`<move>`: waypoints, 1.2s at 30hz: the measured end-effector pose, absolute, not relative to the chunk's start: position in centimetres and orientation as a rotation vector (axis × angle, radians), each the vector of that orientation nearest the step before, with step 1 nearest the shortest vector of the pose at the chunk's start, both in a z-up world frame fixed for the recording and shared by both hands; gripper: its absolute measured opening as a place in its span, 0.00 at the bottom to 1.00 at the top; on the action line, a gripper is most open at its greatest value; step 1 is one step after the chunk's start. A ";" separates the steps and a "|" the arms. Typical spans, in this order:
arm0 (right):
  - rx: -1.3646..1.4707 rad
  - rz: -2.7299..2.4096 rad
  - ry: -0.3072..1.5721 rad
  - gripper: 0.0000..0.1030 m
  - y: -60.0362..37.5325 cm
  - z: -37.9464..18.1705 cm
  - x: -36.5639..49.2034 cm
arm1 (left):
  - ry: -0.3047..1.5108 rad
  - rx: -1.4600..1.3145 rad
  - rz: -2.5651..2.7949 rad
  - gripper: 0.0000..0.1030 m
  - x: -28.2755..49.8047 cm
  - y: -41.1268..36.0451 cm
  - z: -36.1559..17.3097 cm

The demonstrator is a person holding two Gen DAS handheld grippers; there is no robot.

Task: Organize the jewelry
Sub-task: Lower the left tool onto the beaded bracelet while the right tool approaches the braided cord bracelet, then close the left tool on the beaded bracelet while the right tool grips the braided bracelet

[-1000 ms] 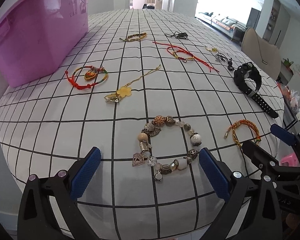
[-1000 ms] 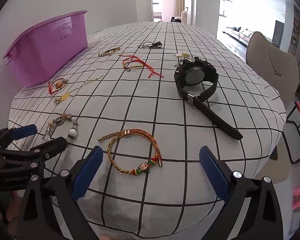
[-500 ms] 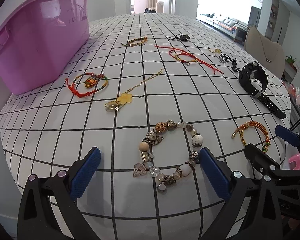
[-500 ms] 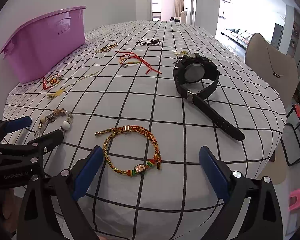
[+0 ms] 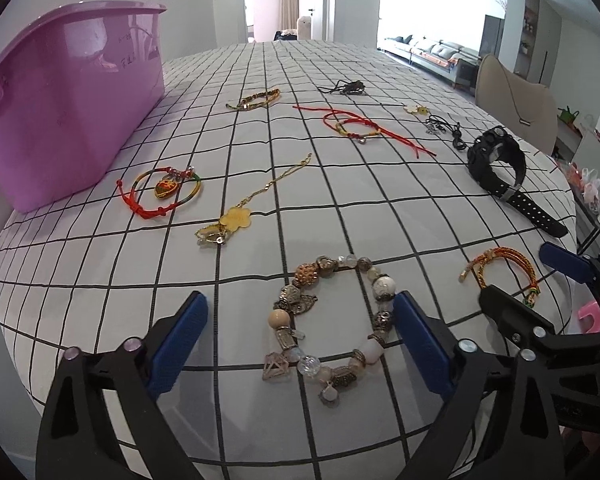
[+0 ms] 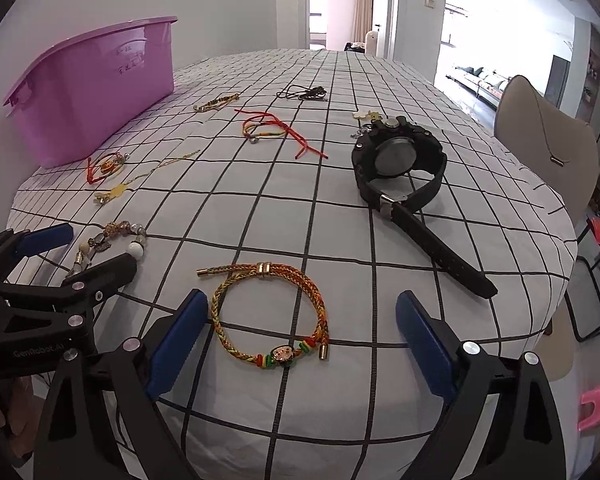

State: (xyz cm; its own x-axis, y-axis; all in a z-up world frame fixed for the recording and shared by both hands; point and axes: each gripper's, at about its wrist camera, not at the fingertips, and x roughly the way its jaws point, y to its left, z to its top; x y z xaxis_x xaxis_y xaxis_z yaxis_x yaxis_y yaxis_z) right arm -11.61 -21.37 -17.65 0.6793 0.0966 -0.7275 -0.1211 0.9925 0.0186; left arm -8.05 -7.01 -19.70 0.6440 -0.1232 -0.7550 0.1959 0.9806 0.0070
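so right now each of my hands has its own bracelet lined up. my left gripper (image 5: 300, 336) is straddling the beaded charm bracelet (image 5: 330, 326), which lies flat on the checked tablecloth (image 5: 340, 184) right between the blue pads. it sits off-centre though: the right pad is just about against the beads on that side, while the left pad has a clear stretch of cloth before it meets anything. the loop is a bit longer running away from me than across, so the jaws are set across its narrow way, which is handy.

my right gripper (image 6: 302, 338) has the braided orange cord bracelet (image 6: 270, 312) between its pads, this one hugging the left pad instead, its loose tail ends pointing off to the left. both sets of jaws are closing but not pinching anything yet, nothing is lifted.

the pink bin (image 5: 64, 108) (my guess for where all this goes) is off at the far left, nearer my left hand. the black watch (image 6: 400, 168) lies beyond my right hand, strap trailing toward the table edge.

versus a second ago: both jaws were spread wider, and in my left view the beaded bracelet now sits lower and larger, tucked further in between the pads. the right view barely changed.
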 end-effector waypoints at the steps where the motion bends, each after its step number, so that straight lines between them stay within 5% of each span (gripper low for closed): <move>1: -0.037 0.134 0.810 0.77 -21.1 -17.6 -11.7 | 0.847 0.094 -0.190 0.78 -8.3 -7.2 -19.6; 3: -0.057 0.158 0.799 0.61 -20.4 -17.4 -11.9 | 0.840 0.097 -0.201 0.70 -8.7 -7.5 -19.5; 7: -0.060 0.173 0.791 0.50 -19.9 -17.3 -12.1 | 0.833 0.095 -0.214 0.49 -9.2 -7.9 -19.3; 12: -0.114 0.182 0.784 0.07 -18.5 -17.1 -12.6 | 0.823 0.096 -0.208 0.19 -9.5 -7.9 -19.2; 36: 0.020 0.203 0.782 0.04 -20.0 -13.7 -13.0 | 0.808 0.023 -0.200 0.18 -9.9 -6.4 -15.1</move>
State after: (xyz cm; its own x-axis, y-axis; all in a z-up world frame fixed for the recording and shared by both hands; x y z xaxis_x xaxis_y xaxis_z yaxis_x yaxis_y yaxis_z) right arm -13.05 -19.96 -13.73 0.6906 0.1892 -0.6980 -0.1743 0.9803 0.0932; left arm -9.87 -6.38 -15.06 0.6730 -0.1688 -0.7201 0.1861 0.9809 -0.0560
